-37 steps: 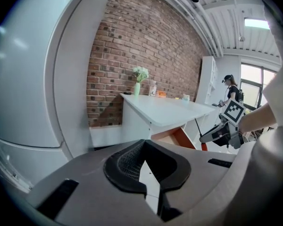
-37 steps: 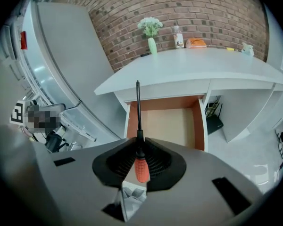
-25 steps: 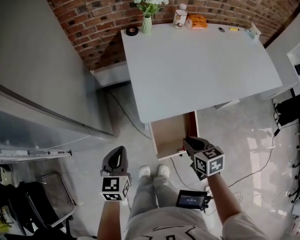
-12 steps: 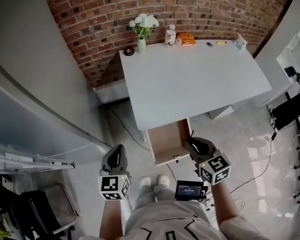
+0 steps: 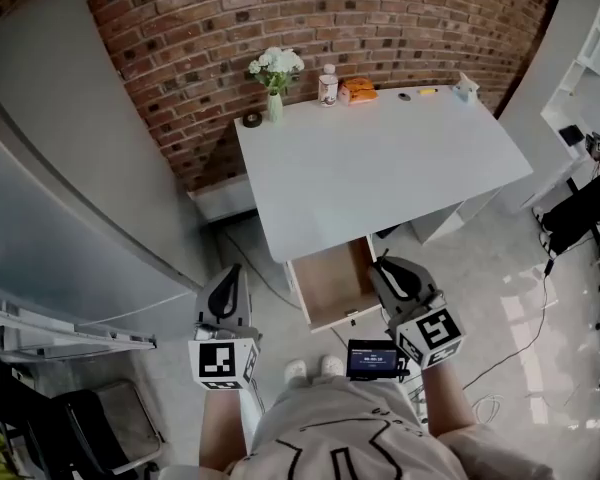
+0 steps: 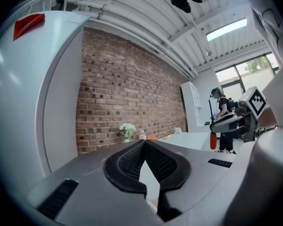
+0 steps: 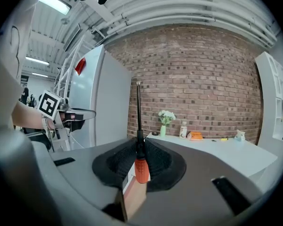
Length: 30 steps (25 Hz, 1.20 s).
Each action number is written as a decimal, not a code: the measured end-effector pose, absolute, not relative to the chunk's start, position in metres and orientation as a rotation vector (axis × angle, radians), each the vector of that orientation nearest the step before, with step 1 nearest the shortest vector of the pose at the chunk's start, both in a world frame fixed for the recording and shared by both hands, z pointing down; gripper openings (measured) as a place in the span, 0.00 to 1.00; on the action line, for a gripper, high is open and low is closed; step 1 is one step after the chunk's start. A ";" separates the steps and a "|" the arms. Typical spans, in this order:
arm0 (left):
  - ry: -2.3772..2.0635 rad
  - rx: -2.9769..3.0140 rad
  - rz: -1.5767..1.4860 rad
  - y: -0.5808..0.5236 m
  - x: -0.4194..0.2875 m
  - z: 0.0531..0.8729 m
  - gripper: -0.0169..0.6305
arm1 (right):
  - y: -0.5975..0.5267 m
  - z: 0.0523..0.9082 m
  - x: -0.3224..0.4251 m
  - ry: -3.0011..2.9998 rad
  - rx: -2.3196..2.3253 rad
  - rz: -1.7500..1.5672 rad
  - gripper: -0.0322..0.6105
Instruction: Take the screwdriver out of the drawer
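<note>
My right gripper (image 7: 139, 142) is shut on the screwdriver (image 7: 141, 167): the pads clamp the top of its orange handle and its thin dark shaft stands straight up. In the head view this gripper (image 5: 400, 278) hangs just right of the open wooden drawer (image 5: 332, 283) under the white table (image 5: 380, 168). Left of the drawer, over the floor, my left gripper (image 5: 227, 303) is held. Its pads (image 6: 132, 161) meet at the tips with nothing between them. The left gripper view also catches the screwdriver's orange handle (image 6: 212, 140) at the right.
At the table's far edge stand a vase of white flowers (image 5: 273, 78), a bottle (image 5: 328, 85), an orange packet (image 5: 358, 90) and a tape roll (image 5: 251, 120). A tall grey cabinet (image 5: 60, 188) fills the left. Cables lie on the floor at the right.
Both grippers have risen. The right one has come up from the drawer's front right corner, and the drawer stays open.
</note>
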State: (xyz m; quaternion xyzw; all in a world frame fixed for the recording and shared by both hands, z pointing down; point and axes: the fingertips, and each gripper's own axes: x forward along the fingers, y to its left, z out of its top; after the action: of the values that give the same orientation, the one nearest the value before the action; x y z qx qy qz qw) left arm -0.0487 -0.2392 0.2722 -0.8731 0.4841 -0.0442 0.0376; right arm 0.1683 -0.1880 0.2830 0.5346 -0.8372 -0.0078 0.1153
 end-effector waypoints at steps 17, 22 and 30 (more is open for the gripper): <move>1.437 -2.608 -0.023 -0.224 -0.044 0.233 0.04 | -0.169 0.255 0.165 -2.489 1.636 -0.130 0.14; 1.441 -2.604 -0.020 -0.225 -0.047 0.232 0.04 | -0.171 0.255 0.164 -2.495 1.632 -0.148 0.14; 1.423 -2.610 -0.013 -0.226 -0.046 0.231 0.04 | -0.174 0.253 0.165 -2.484 1.641 -0.121 0.14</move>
State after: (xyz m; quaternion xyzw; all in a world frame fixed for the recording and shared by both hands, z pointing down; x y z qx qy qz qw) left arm -0.0460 -0.2261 0.2307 -0.8748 0.4771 -0.0043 0.0842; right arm 0.1648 -0.1739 0.2526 0.5489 -0.8309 -0.0405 0.0811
